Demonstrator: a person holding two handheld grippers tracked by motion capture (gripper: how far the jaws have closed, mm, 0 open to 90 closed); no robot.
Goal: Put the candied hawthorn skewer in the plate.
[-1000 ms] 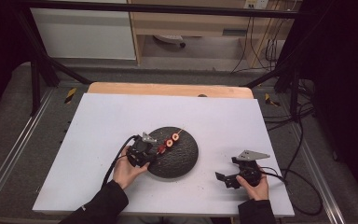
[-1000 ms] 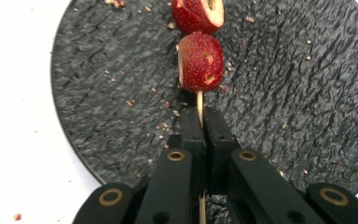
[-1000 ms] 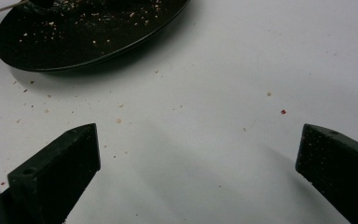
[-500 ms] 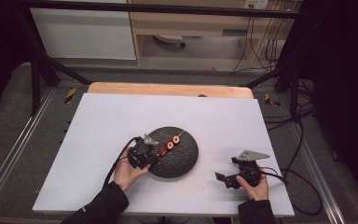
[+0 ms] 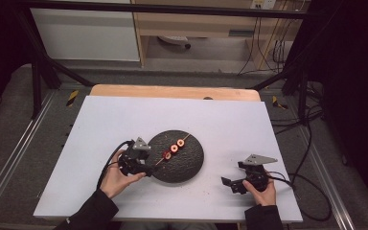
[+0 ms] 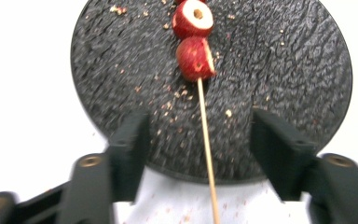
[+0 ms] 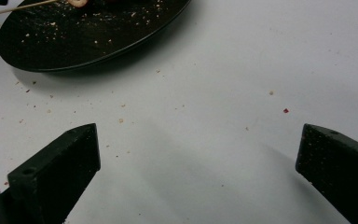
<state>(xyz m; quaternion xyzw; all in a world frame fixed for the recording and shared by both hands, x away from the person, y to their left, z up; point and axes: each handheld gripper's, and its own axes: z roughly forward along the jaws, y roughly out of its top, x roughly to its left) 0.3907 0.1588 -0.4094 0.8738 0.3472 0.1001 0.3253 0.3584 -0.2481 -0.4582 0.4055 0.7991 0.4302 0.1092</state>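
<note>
your left hand-held gripper [image 6: 198,140] has just been opening, jaws apart around the free skewer [image 6: 207,144]; your right hand-held gripper [image 7: 198,172] gapes wide over the surface [image 7: 223,93].

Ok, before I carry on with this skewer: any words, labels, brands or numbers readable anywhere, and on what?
No readable text in any view.
Black plate: textured surface and crumbs, no marking.
Skewer and its red slices: no label.
Left gripper and right gripper: no lettering shows on them.
Yellow-and-black tags on the floor: stripes, too small to tell any writing.
</note>
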